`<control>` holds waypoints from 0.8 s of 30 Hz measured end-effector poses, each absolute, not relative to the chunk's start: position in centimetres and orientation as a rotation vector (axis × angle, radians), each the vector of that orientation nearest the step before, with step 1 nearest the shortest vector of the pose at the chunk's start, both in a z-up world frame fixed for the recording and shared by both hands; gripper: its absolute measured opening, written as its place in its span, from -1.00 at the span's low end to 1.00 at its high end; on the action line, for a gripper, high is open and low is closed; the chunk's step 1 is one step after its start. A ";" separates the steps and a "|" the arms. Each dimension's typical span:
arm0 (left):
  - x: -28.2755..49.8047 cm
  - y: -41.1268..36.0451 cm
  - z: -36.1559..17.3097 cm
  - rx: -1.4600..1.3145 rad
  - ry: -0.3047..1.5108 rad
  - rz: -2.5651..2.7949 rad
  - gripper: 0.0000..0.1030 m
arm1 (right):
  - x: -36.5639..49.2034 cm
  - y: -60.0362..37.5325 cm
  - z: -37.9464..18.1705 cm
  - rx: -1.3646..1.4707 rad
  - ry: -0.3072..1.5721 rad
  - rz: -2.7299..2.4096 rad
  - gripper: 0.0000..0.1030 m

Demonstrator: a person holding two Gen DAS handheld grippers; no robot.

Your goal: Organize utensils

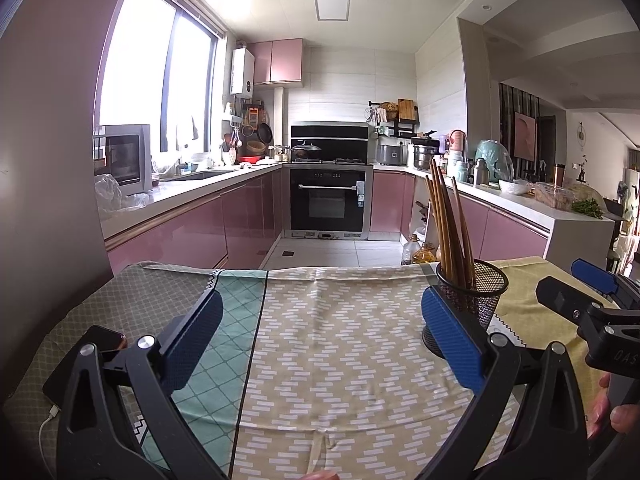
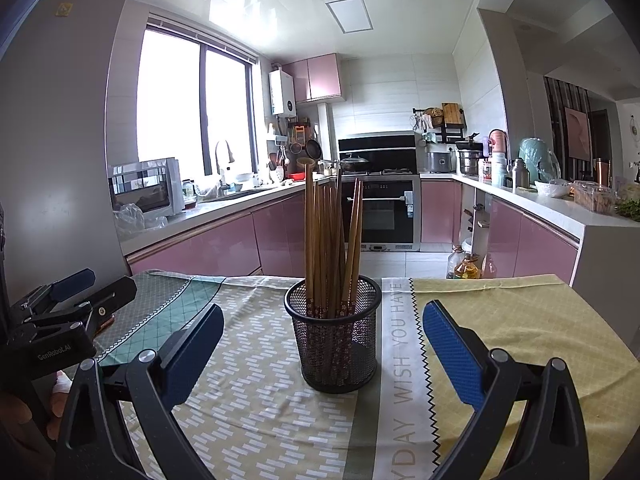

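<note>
My left gripper point(image 1: 322, 320) hangs over the near part of the table, fingers spread wide and holding nothing; only patterned cloth point(image 1: 336, 344) shows between them. A phone point(image 1: 86, 360) with a white cable lies under the left finger, at the table's left edge. My right gripper point(image 2: 323, 336) is just as wide and empty, and a hand point(image 1: 608, 408) shows at its handle in the left wrist view. Between its fingers, apart from both pads, the mesh cup point(image 2: 333, 336) stands upright on the cloth, about midway across the table and nearer the far edge than the near one. The chopsticks point(image 2: 332, 240) stand bundled in it, tips down, the tops fanning out a little. From my left gripper the cup sits just behind the right finger; whether they touch I cannot tell. Beyond the far edge, oil bottles point(image 2: 466, 266) stand on the floor, then pink cabinets point(image 2: 224, 240), and the oven point(image 2: 382, 212) at the back wall.
</note>
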State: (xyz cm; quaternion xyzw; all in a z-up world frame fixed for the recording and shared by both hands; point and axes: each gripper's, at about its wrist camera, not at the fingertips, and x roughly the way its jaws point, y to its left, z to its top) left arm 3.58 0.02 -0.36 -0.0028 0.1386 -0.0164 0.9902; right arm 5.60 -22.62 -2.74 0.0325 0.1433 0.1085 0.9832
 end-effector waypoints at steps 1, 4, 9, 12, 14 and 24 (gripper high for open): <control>3.6 0.1 -0.4 -0.004 0.278 -0.032 0.90 | 5.6 -22.6 -2.8 0.065 0.289 0.218 0.88; 3.6 0.1 -0.4 -0.001 0.277 -0.031 0.90 | 5.6 -22.6 -2.7 0.067 0.287 0.216 0.88; 3.6 0.1 -0.4 -0.001 0.277 -0.030 0.90 | 5.4 -22.7 -2.6 0.066 0.284 0.210 0.88; 3.6 0.0 -0.4 -0.003 0.277 -0.030 0.90 | 5.2 -22.8 -2.5 0.066 0.281 0.209 0.88; 3.6 0.1 -0.4 -0.004 0.278 -0.031 0.90 | 5.1 -22.9 -2.4 0.067 0.282 0.208 0.88; 3.6 0.0 -0.5 -0.002 0.278 -0.030 0.90 | 5.0 -23.0 -2.4 0.068 0.280 0.204 0.88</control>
